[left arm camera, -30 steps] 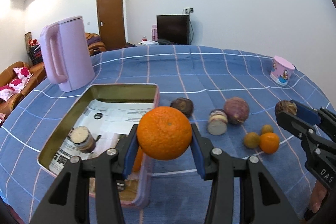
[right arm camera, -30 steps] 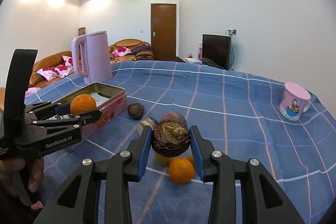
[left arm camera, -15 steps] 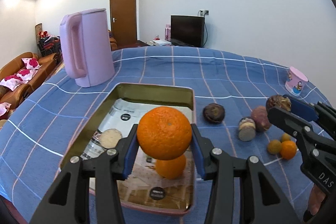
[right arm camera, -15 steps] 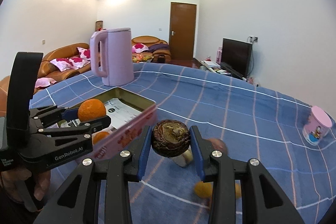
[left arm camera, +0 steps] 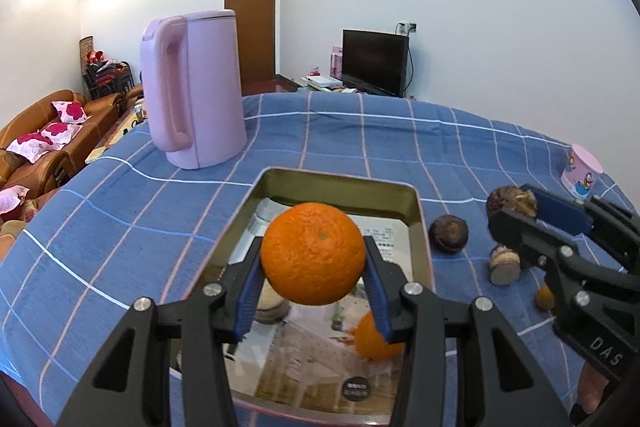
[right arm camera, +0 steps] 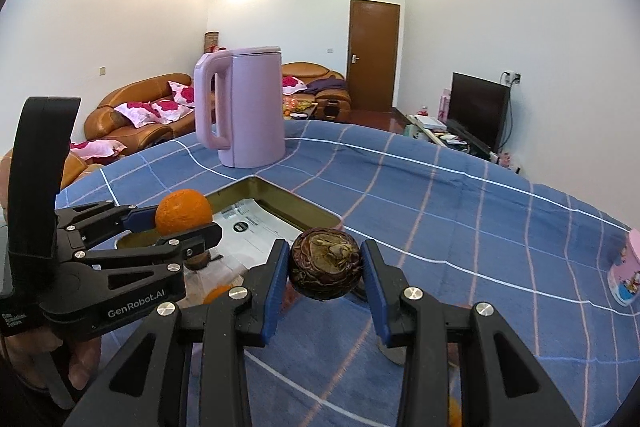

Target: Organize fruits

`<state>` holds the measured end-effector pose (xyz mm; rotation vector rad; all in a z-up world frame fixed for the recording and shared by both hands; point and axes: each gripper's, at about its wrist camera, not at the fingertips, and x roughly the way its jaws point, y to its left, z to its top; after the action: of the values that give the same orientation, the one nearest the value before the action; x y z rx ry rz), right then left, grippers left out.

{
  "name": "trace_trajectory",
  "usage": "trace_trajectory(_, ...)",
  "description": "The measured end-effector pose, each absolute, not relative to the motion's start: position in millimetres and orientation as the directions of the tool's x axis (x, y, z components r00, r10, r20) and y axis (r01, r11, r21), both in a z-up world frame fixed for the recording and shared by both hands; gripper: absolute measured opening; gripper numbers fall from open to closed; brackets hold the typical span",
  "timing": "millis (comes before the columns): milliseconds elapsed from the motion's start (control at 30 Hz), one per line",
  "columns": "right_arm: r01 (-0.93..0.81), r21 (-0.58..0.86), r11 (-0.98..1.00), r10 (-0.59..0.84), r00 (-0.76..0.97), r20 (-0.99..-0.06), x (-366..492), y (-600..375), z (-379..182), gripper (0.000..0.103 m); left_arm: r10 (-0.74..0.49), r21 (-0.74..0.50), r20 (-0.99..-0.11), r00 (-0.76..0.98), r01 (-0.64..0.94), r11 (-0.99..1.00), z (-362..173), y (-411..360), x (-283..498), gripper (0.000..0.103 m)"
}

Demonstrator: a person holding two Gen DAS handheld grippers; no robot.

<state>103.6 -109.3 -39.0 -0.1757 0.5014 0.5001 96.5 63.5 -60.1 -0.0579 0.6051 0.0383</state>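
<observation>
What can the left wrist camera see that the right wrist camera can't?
Only the left wrist view shows the dark brown fruit lying on the cloth beside the tin.

Only the right wrist view shows a hand gripping the left gripper's handle.

Both show the orange in the left gripper, the wrinkled brown fruit in the right gripper, the tin and the pink kettle.

Left gripper (left arm camera: 313, 279) jaws clamped, tilted down; right gripper (right arm camera: 325, 277) likewise.
</observation>
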Motion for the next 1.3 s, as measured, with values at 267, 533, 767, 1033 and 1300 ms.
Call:
trace_trajectory(267,-0.528,-0.041,0.848,0.432,0.735,-0.522,115,-88,-44,0.039,0.008,-0.067,-0.588,0.809,-0.058,0.996,-59,77,111,0.048)
trace_trajectory(533,-0.537,-0.033,0.843,0.431,0.711,-0.555,132,-71,-58,0.039,0.003,-0.076,-0.609,0.794,-0.062,0.995,-61,82,122,0.048)
trace_trajectory(767,-0.543,-0.02,0.84,0.436,0.695,-0.572,140,-64,-66,0.039,0.014,-0.064,-0.629,0.777,-0.07,0.995,-65,85,130,0.048)
trace_trajectory(1033,-0.551,-0.019,0.834,0.434,0.677,-0.595,145,-58,-74,0.039,0.024,-0.057,-0.661,0.75,-0.081,0.995,-74,89,139,0.048)
trace_trajectory(1300,-0.558,-0.03,0.83,0.428,0.67,-0.607,146,-54,-78,0.039,0.024,-0.056,-0.68,0.733,-0.084,0.995,-79,90,143,0.048)
